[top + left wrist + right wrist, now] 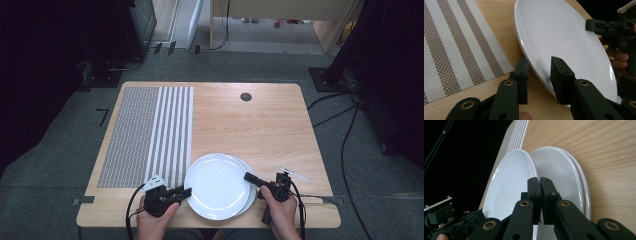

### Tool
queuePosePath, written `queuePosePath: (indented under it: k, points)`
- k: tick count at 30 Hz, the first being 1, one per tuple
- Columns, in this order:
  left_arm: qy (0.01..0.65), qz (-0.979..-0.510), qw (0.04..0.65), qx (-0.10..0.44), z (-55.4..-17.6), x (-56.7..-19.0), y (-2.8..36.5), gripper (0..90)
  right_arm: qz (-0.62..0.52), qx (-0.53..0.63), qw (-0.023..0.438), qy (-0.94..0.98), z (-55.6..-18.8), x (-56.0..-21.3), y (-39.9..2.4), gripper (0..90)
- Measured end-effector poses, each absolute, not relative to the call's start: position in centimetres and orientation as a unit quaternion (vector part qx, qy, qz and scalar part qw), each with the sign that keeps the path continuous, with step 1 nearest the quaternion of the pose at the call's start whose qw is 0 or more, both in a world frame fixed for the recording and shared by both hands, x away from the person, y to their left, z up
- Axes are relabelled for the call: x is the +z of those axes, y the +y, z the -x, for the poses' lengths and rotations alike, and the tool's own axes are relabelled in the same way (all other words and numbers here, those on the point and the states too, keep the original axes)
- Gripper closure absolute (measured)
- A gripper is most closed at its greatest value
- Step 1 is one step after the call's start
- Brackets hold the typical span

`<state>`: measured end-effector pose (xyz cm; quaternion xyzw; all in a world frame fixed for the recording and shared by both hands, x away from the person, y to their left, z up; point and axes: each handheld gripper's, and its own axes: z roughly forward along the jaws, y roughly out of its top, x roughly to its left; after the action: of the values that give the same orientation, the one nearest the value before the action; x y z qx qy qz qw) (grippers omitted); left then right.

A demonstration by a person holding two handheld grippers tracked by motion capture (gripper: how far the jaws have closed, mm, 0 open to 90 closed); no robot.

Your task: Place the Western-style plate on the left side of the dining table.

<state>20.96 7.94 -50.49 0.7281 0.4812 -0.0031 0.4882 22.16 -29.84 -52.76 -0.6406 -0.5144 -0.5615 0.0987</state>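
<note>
Gripping the top plate (217, 186) at the table's near edge: my left gripper (186, 192) pinches its left rim, my right gripper (248, 177) its right rim, both clamped, stack (574, 185) directly beneath.

My wooden table (260, 125) carries a woven placemat (145, 135) on its left half, finely checked on one side and banded with pale stripes toward the middle; its near corner lies flat on the wood. A small dark round cap (245, 96) sits in the tabletop near the far edge. By my right, near the table's edge, lies a thin pale stick (295, 174). Black cables (345, 145) trail over the grey floor (55, 150) beyond the right side.
</note>
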Motion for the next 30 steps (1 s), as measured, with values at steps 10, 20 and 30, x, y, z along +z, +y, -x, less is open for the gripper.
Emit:
queuePosePath:
  k: [10,20,30]
  points:
    - [0.486,-0.726,0.486,-0.007,-22.0,-49.5,8.1,69.8,0.642,-0.566,0.114,-0.505,-22.8,-51.4,-29.8,88.0]
    - [0.487,-0.717,0.498,-0.011,-23.4,-47.4,9.3,71.2,0.631,-0.576,0.112,-0.508,-24.0,-49.8,-28.9,87.9]
    - [0.494,-0.711,0.501,0.003,-25.0,-45.3,11.1,71.7,0.623,-0.584,0.117,-0.507,-26.2,-48.1,-26.9,87.9]
